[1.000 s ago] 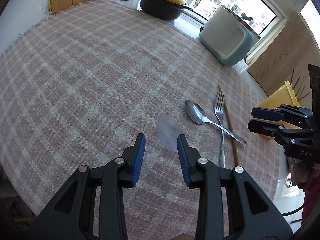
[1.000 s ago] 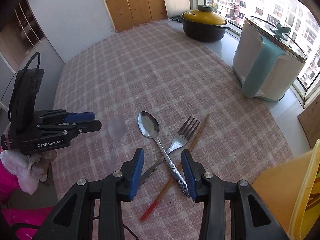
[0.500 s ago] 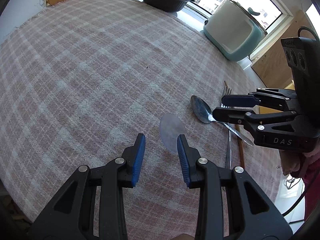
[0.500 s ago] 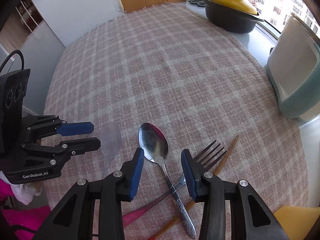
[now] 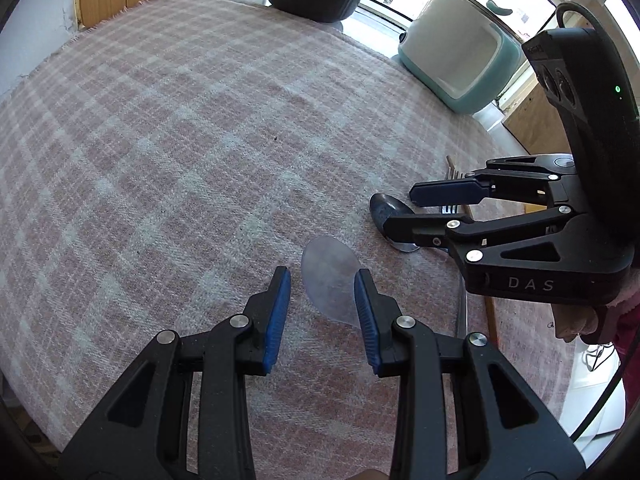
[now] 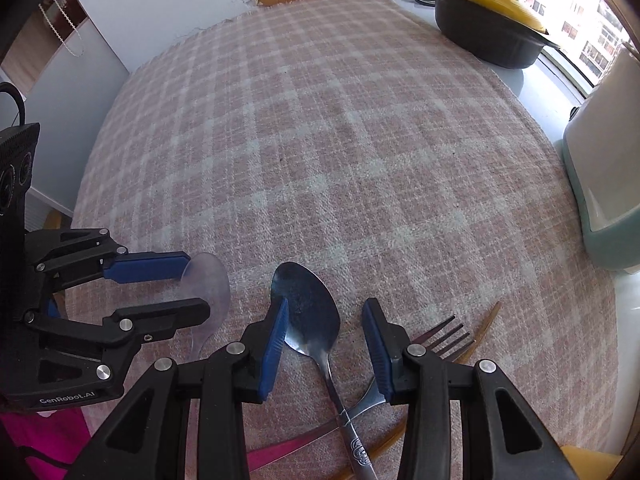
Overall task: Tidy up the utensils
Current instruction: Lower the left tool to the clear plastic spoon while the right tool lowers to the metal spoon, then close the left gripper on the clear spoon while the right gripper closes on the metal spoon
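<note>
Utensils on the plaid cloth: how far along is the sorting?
Nothing looks sorted yet. The metal spoon, metal fork and wooden chopstick lie crossed on the pink plaid tablecloth. The right gripper straddles the metal spoon, open; the left gripper brackets the clear plastic spoon, open. Every pickup remains.

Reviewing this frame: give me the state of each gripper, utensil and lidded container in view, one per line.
Left gripper: open, over the clear spoon.
Right gripper: open, over the metal spoon.
Clear plastic spoon: flat on the cloth, not gripped.
Metal spoon: on the cloth, handle crossing the fork's.
Fork: lying flat.
Chopstick: lying under the fork.
Black pot: yellow lid on.
</note>
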{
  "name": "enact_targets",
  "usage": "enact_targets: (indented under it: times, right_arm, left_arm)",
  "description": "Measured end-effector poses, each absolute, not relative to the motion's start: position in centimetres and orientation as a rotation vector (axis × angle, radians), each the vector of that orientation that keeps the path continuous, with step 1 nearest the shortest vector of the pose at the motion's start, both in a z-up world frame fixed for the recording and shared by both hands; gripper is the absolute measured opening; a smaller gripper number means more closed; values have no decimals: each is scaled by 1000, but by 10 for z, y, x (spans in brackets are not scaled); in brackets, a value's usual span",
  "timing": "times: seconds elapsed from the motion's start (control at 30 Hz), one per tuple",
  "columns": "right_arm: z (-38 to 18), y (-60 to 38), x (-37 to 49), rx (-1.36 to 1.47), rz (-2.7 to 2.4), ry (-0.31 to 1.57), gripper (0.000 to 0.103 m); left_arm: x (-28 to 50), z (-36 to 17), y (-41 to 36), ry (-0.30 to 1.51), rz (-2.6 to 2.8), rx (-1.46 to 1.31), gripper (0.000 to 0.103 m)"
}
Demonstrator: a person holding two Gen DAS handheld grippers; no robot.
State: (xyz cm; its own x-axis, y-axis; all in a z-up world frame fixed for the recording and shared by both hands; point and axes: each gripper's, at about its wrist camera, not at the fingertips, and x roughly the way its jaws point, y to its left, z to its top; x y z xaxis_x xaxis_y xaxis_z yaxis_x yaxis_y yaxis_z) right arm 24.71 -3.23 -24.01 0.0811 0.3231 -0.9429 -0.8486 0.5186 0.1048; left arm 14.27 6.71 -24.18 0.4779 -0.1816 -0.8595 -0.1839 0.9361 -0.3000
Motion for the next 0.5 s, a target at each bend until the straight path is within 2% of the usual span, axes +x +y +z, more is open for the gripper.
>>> enact_targets:
  times: [0.3,0.4,0.5]
  right_arm:
    - [-242,-19,242,-591,950,1166,42]
    - [-244,-14,239,-596,958,1166,37]
    - [-244,-11,237,-599,966,1175,24]
  left_arm:
    - [142,-243,66,1055,1,-362,33]
    - [142,-243,65,1054,4,-351,33]
    - [142,-243,62,1053,10,-336,33]
